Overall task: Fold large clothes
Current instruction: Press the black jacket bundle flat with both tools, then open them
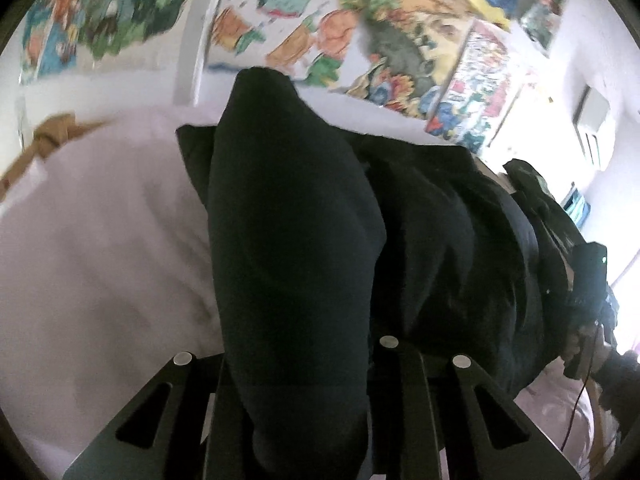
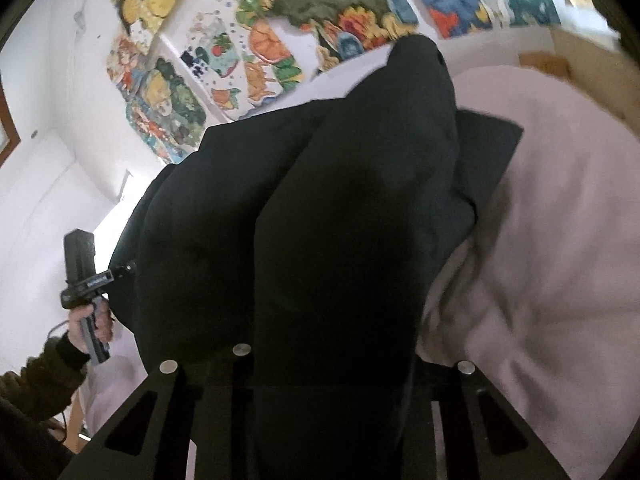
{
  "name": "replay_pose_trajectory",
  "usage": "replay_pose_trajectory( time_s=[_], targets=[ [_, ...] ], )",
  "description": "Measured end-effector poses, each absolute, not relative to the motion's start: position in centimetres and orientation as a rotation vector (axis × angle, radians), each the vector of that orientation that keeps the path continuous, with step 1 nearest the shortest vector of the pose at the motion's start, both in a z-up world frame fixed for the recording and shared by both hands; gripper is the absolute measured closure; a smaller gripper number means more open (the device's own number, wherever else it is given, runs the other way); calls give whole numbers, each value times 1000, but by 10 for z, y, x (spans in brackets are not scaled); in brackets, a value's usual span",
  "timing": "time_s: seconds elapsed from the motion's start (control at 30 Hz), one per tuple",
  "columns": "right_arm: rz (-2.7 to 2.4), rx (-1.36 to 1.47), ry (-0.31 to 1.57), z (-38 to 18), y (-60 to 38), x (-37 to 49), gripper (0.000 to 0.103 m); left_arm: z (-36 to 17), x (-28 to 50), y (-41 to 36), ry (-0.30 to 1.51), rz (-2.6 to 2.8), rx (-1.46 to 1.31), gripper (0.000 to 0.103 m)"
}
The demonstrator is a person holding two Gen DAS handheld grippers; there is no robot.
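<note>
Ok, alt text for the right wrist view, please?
The right gripper has its jaws shut on a bunched fold of black fabric garment, lifted over a pale pink bedsheet. Colourful drawings cover the white wall behind.

A home, most likely a bedroom. A soft pale pink bed cover (image 1: 100, 240) fills the lower half of both views, rumpled and cushioned like bedding over a mattress. Above it, from about 10 to 2 o'clock, a white wall (image 2: 48, 80) is crowded with bright hand-painted pictures (image 1: 404, 40) of plants, animals and comic-style figures, pinned up loosely and overlapping. In the left wrist view a white wall-mounted air conditioner (image 1: 596, 128) sits at about 2 o'clock beside strong daylight. At about 9 o'clock in the right wrist view a brown wooden frame edge (image 2: 10, 132) shows on the wall. A dark garment (image 2: 340, 220) lies across the bedding
</note>
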State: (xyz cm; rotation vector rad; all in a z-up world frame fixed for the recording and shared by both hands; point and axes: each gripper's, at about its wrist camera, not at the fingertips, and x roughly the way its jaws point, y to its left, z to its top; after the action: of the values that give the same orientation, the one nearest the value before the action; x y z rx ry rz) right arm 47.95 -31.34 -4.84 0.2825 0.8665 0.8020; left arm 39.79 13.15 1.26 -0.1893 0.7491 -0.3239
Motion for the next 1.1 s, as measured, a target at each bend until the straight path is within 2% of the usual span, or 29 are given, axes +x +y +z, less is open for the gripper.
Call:
replay_pose_trajectory(
  time_s=[0.17,0.37,0.53,0.63,0.77,0.83,0.9,0.93,1.0,1.03,1.1],
  targets=[
    [784,272,858,-21,-317,434,76,30,354,127,731,-325,-155,86],
    [731,202,931,2,-304,378,76,30,298,138,823,-287,-200,86],
    [735,133,1027,-11,-286,369,75,6,286,147,919,-253,-190,85],
    [699,159,1081,-33,-287,383,66,-21,294,152,947,-230,-207,80],
    [663,195,1129,-53,-293,396,46,-37,306,157,980,-191,-240,61],
    [649,188,1137,-59,-295,397,37,-40,311,161,995,-184,-260,55],
    [617,185,1136,-60,-296,395,23,-41,314,163,1021,-149,-269,42],
    [595,188,1139,-61,-297,395,20,-40,316,165,1028,-129,-268,38],
    [532,171,1152,-59,-296,391,4,-38,314,165,1047,-60,-241,22],
    [487,143,1166,-58,-295,388,0,-37,312,164,1056,-47,-228,20],
    [441,119,1173,-51,-295,382,0,-34,309,159,1090,-8,-189,12]
  ],
)
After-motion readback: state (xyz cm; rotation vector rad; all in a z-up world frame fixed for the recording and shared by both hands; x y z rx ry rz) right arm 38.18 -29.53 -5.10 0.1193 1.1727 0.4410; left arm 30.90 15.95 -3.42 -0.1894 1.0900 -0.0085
